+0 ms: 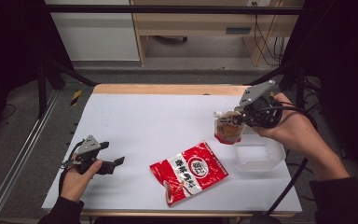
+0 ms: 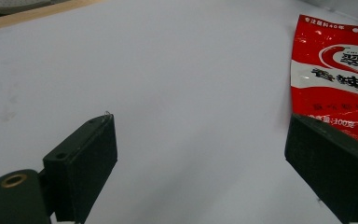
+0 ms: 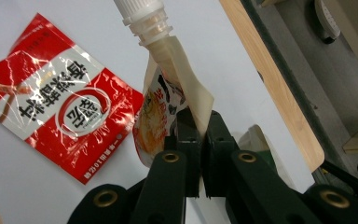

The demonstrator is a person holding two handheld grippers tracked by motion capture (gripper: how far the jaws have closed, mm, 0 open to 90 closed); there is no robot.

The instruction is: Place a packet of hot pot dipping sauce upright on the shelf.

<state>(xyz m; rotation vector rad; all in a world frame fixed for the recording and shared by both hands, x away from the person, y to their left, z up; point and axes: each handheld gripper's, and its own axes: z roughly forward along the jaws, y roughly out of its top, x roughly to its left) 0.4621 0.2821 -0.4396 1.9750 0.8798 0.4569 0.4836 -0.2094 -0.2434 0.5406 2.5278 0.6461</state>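
Spout pouch (image 1: 227, 128) pinched by right fingers above white table (image 1: 144, 121); left fingers wide.

Bright table, dark surround, soft focus, mild glare

Two grippers are counted: one left gripper (image 1: 119, 161) and one right gripper (image 1: 236, 118); two hands are counted, one on each. One spouted pouch (image 1: 227, 129) is counted; one red sachet (image 1: 189, 172) is counted; one clear plastic container (image 1: 259, 152) is counted; one table (image 1: 135, 116) is counted.
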